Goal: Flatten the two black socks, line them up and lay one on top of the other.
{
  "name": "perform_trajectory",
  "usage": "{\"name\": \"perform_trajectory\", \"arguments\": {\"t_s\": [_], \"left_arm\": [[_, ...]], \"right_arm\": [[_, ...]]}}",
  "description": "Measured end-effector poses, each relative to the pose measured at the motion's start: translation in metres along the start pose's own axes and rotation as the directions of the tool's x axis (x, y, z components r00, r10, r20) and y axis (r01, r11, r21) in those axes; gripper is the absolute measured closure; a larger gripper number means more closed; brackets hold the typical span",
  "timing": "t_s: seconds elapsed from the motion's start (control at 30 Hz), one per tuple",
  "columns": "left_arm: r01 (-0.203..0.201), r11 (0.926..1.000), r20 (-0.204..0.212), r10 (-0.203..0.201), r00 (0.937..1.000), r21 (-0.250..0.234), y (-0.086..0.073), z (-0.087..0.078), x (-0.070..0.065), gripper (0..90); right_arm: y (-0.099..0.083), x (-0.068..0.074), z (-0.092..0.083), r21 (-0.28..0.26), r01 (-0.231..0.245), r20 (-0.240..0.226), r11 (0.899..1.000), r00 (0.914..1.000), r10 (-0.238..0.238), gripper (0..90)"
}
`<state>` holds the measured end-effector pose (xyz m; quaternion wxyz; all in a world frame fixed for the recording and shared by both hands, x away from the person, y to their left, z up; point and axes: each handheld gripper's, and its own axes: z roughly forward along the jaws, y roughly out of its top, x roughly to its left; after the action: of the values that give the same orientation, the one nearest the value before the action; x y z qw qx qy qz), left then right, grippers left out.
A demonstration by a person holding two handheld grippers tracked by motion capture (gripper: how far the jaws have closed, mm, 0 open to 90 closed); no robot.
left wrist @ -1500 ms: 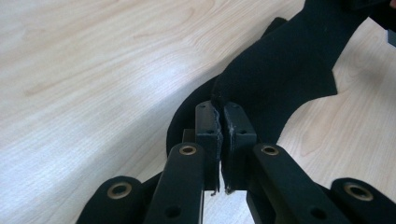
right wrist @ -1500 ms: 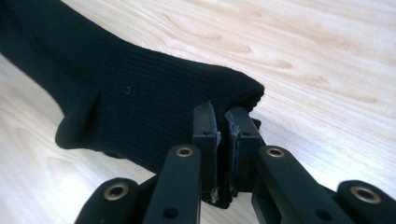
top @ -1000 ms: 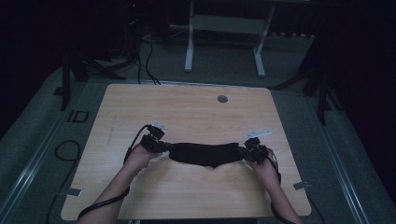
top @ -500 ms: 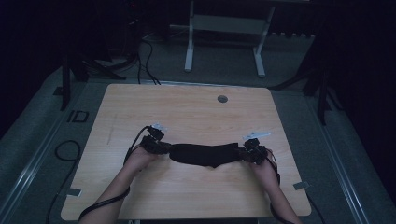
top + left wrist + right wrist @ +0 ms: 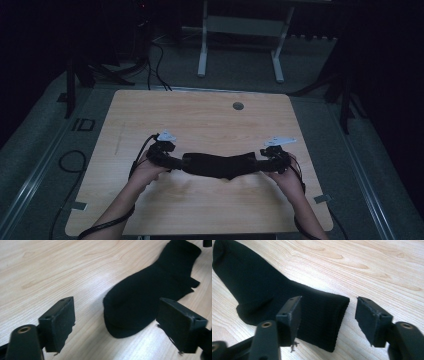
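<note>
Wooden table (image 5: 200, 125): I'm letting go of the black sock (image 5: 220, 165), laid flat
Left gripper (image 5: 172, 161) and right gripper (image 5: 262, 162) jaws have just been opening, pads clear; next I back both away

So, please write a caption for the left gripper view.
Open hand-held gripper over a wooden table, the toe of a black sock lying free between its jaws.
</note>
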<state>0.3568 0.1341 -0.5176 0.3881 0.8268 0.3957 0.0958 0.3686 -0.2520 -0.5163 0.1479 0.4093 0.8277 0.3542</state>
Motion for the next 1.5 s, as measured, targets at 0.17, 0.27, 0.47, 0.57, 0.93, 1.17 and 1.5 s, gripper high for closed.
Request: {"name": "perform_trajectory", "arguments": {"t_s": [0.17,0.27,0.47,0.57,0.93,1.17,1.5], "left_arm": [[-0.043,0.999,-0.063,0.043,0.9971,-0.011,-0.007,-0.003,-0.01,7.2],[-0.025,0.9994,-0.062,0.023,0.9978,-0.024,-0.012,-0.004,-0.011,2.5],[-0.025,0.9995,-0.068,0.024,0.9974,-0.018,-0.023,-0.004,-0.01,2.5],[-0.013,0.9993,-0.072,0.01,0.9973,-0.035,-0.028,-0.006,-0.008,2.5],[0.001,0.9979,-0.085,-0.006,0.9964,-0.065,-0.047,-0.016,-0.001,2.5],[0.01,0.9957,-0.109,-0.02,0.9939,-0.092,-0.063,-0.024,0.001,2.5],[0.078,0.9897,-0.089,-0.089,0.9921,-0.12,-0.088,-0.038,0.012,2.5]], "right_arm": [[-0.001,0.002,0.0,-0.019,0.014,-0.054,1.0,0.9984,-0.015,15.6],[-0.002,0.003,-0.001,-0.034,0.028,-0.055,0.999,0.998,-0.03,13.5],[-0.004,0.003,0.0,-0.057,0.051,-0.02,0.997,0.9984,-0.052,12.2],[-0.006,0.002,-0.001,-0.059,0.056,-0.006,0.997,0.9984,-0.056,12.2],[-0.02,-0.01,-0.008,-0.052,0.042,0.03,0.998,0.9987,-0.04,12.2],[-0.03,-0.016,-0.013,-0.059,0.041,0.05,0.997,0.998,-0.038,12.6],[-0.051,-0.025,-0.023,-0.048,0.011,0.064,0.999,0.9979,-0.007,12.3]]}}
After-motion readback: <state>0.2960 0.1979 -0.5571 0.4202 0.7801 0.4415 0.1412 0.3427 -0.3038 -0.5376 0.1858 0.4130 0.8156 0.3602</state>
